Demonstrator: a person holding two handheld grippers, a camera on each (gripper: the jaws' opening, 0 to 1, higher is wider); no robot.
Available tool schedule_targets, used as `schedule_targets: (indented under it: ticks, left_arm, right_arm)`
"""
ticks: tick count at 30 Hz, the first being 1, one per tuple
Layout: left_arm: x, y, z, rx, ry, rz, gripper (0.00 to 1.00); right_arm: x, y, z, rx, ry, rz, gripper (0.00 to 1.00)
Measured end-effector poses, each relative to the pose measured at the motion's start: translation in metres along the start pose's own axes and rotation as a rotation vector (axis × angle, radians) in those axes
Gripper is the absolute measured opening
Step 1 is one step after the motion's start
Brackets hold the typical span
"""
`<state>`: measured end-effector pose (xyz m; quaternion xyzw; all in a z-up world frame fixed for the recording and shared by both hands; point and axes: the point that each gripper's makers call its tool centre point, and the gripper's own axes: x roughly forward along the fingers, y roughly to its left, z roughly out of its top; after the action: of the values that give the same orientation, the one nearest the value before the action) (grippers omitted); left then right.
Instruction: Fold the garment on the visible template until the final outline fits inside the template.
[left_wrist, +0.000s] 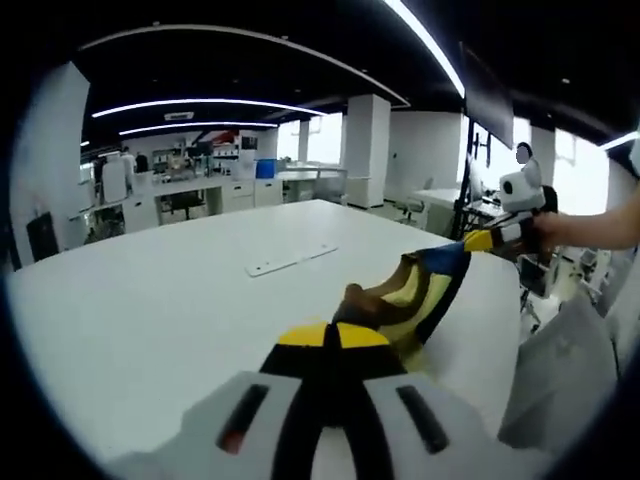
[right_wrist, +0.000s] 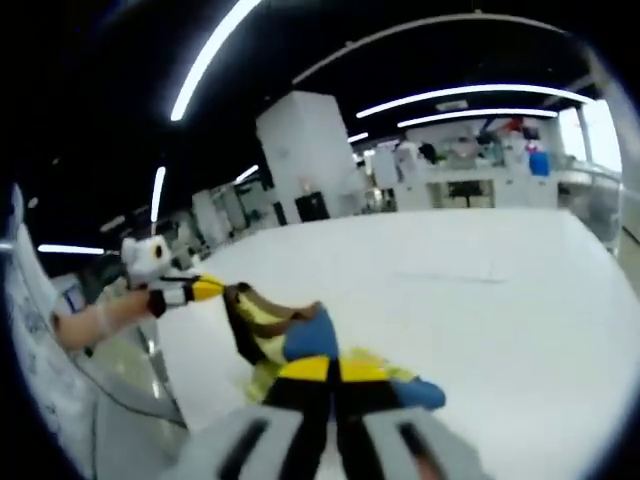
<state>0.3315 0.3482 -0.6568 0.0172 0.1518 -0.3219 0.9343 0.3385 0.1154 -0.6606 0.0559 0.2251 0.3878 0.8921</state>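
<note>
A garment (left_wrist: 420, 290) in yellow, blue and brown hangs stretched between my two grippers over the white table (left_wrist: 180, 300). My left gripper (left_wrist: 335, 335) is shut on one end, the cloth bunched at its yellow tips. At the right of the left gripper view, a hand holds my right gripper (left_wrist: 482, 240), shut on the other end. In the right gripper view, my right gripper (right_wrist: 335, 370) pinches the garment (right_wrist: 270, 325), which runs left to the left gripper (right_wrist: 205, 289). Two pale flat strips (left_wrist: 290, 261) lie on the table beyond the cloth; no template outline is clear.
The table's edge (left_wrist: 500, 370) runs close under the garment, with floor and a grey chair (left_wrist: 560, 370) beyond. Desks, shelves and a white pillar (left_wrist: 367, 150) stand far behind. The table (right_wrist: 480, 330) spreads wide on the other side.
</note>
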Motion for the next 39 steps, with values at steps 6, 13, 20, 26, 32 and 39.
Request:
schedule_targets:
  ticks: [6,13,20,26,32,39]
  left_arm:
    - [-0.006,-0.002,0.020,0.003,-0.034,0.014,0.00]
    - [-0.010,0.004,0.050,0.028,-0.075,0.011,0.00]
    - [-0.023,0.009,0.076,0.089,-0.091,0.012,0.00]
    - [-0.038,0.012,0.100,0.121,-0.116,0.018,0.00]
    - [-0.043,0.003,0.125,0.147,-0.152,0.021,0.00]
    - [-0.036,0.023,0.150,0.148,-0.193,0.029,0.00]
  right_arm:
    - [-0.011,0.006,0.021,-0.045,-0.045,-0.003,0.00]
    - [-0.023,0.011,0.046,-0.075,-0.103,-0.006,0.00]
    - [-0.031,0.026,0.072,-0.113,-0.167,0.015,0.00]
    - [-0.036,0.037,0.095,-0.124,-0.220,0.031,0.00]
    - [-0.041,0.049,0.121,-0.163,-0.273,0.047,0.00]
    - [-0.038,0.050,0.151,-0.198,-0.331,0.056,0.00]
